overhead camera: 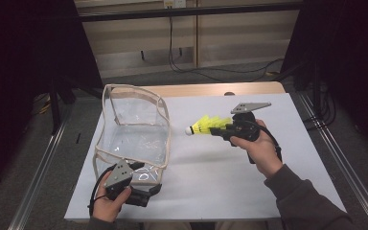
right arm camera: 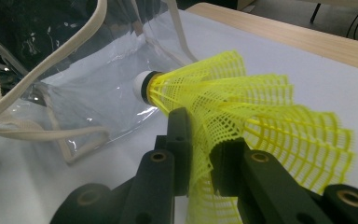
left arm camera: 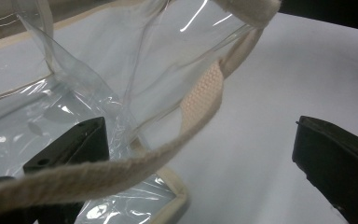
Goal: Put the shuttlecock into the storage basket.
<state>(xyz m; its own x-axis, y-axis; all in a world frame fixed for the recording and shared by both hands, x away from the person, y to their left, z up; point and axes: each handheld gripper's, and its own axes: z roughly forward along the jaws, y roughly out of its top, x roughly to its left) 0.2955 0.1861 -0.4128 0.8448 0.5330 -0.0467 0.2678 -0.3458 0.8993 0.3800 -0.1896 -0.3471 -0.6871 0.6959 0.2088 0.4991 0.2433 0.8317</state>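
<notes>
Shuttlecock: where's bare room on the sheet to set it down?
Free: the white sheet between the clear bag and the right tool, and the far right corner. Crowded: the left side, where the bag stands with the left tool at its near edge.

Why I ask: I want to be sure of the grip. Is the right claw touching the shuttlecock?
Touching. The right gripper view shows the right claw with both jaws pressed into the yellow mesh skirt of the shuttlecock, pinching it flat between them.
</notes>
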